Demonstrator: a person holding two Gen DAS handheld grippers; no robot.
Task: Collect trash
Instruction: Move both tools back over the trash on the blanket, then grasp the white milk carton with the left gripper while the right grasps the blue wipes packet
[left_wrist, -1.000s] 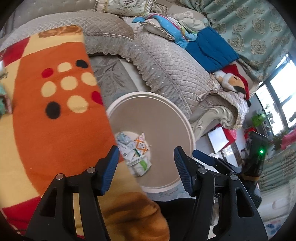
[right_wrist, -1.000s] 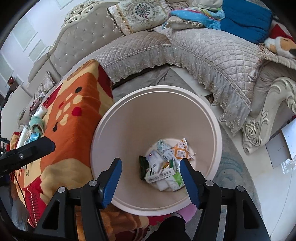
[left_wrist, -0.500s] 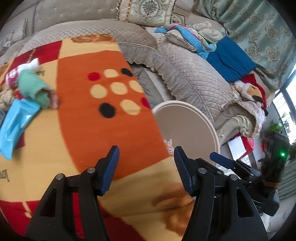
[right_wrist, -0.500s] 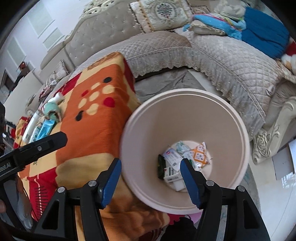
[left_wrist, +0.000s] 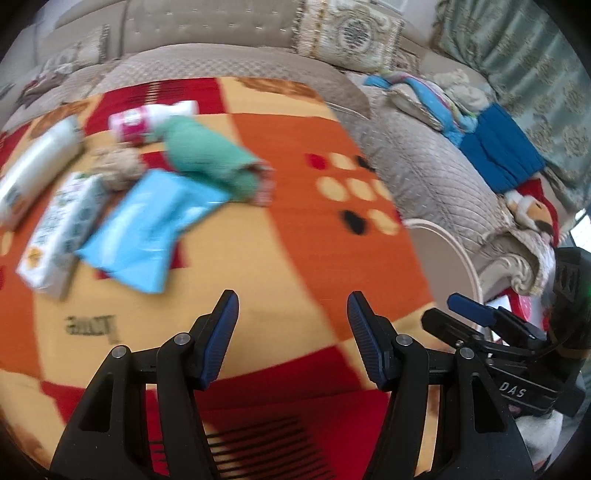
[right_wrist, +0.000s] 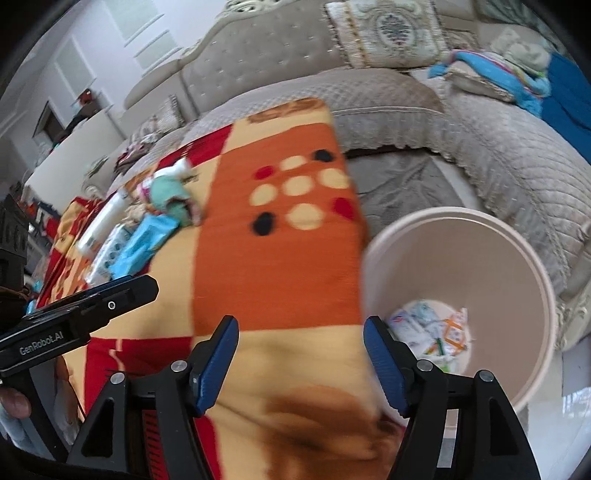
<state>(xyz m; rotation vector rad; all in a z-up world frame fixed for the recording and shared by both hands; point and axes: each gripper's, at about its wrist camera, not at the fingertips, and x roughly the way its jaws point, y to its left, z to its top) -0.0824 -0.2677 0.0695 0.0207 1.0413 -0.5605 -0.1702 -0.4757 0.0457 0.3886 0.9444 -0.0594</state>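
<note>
While both grippers hang over the patterned desk (left_wrist: 295, 229), the left gripper (left_wrist: 291, 332) stands open with nothing between its jaws. Ahead of it and to its left lies the trash: a blue packet (left_wrist: 147, 225), a green cloth bundle (left_wrist: 210, 155), a white carton (left_wrist: 59, 232), a pink-labelled bottle (left_wrist: 147, 116). The right gripper (right_wrist: 301, 360) is empty too, its jaws having just been opening; the bin (right_wrist: 532, 266), wrappers (right_wrist: 432, 332) at its bottom, stands just to its right.
</note>
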